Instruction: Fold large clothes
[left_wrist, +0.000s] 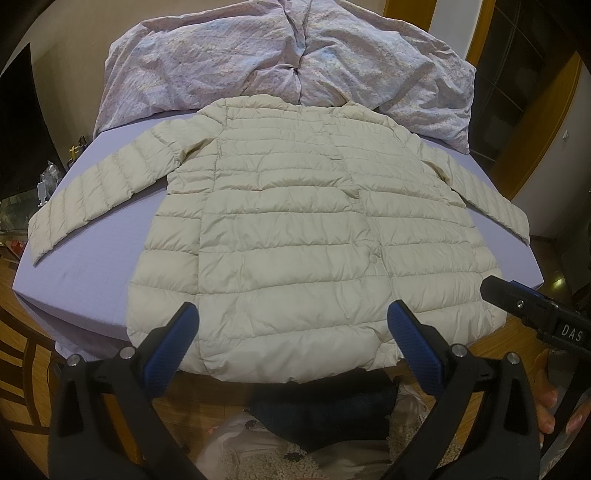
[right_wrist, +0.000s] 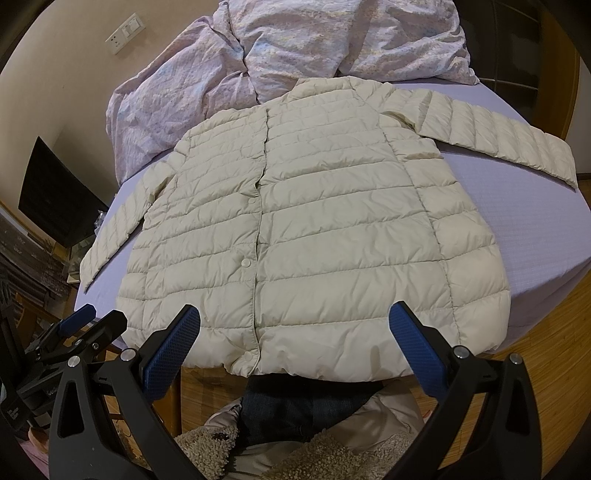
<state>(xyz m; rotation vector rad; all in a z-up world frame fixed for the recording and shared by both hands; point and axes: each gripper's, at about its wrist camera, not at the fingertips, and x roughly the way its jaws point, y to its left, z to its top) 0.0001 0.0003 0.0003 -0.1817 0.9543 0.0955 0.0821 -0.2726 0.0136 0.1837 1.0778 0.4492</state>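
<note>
**Puffer jacket spread flat, both grippers hovering empty**

A cream quilted puffer jacket (left_wrist: 295, 236) lies front-up on the bed (left_wrist: 92, 266) — sleeves spread to either side, snap placket closed, hem at the near edge; behind its collar sits a crumpled floral duvet (left_wrist: 258, 55). The left gripper (left_wrist: 293, 332) hangs over the hem, jaws wide, holding nothing; the right gripper (right_wrist: 295, 332) does likewise — jaws wide and empty — just beside it. Wooden floor (right_wrist: 546, 354) shows below.
</note>
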